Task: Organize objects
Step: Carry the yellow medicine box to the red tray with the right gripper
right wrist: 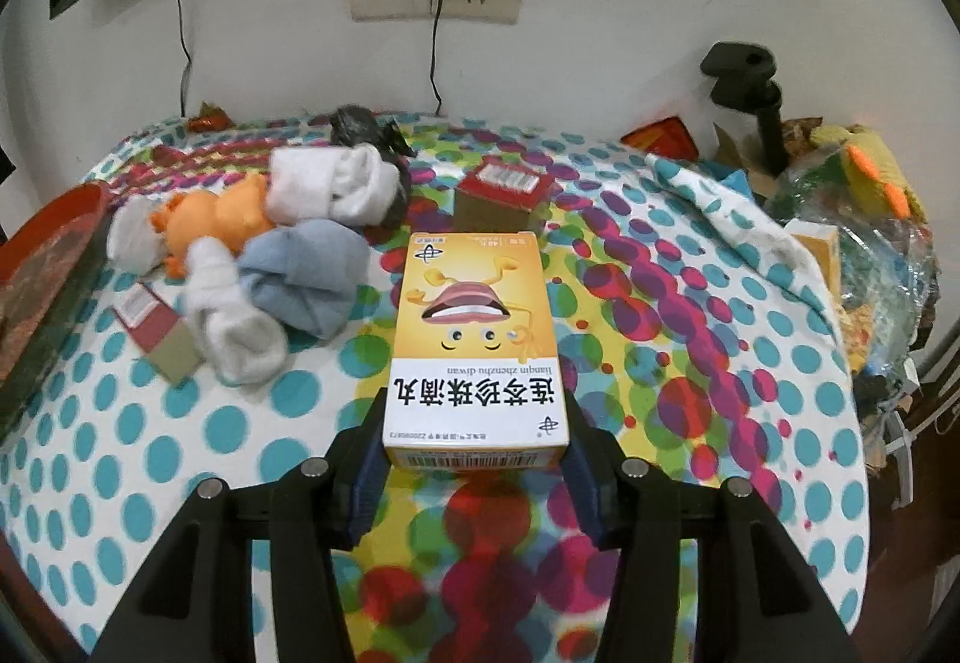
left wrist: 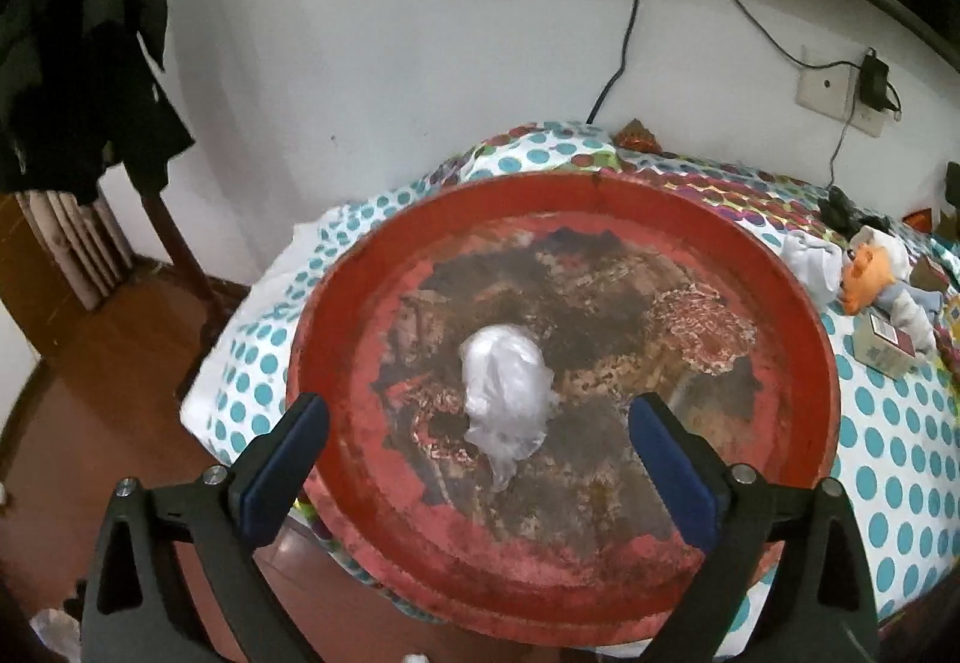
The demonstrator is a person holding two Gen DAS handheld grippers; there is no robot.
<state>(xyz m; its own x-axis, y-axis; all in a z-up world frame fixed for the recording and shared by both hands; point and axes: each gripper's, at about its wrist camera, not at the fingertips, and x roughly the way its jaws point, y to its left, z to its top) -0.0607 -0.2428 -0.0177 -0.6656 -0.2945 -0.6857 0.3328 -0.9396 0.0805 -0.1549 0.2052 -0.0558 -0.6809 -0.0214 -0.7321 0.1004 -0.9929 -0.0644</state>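
**Inspector:** Red, worn metal: the round tray (left wrist: 600,207) fills your left view, and the crumpled white plastic bag (left wrist: 507,399) lies at its centre. Your left gripper (left wrist: 480,459) stands with jaws spread wide, nothing between the pads, the bag just ahead at twelve o'clock.

**Operator:** And the right?

**Inspector:** Your right gripper (right wrist: 474,459) is clamped partway on the yellow medicine box (right wrist: 474,339), gripping only its near end, box lifted over the spotted cloth (right wrist: 750,363). Socks (right wrist: 336,189) and an orange plush toy (right wrist: 216,213) lie at ten o'clock.

**Operator:** Risk?

**Inspector:** In my judgement, that short hold lets the box pivot or slip if you swing fast. The tray overhangs the table edge, so pressing its near rim could tip it.
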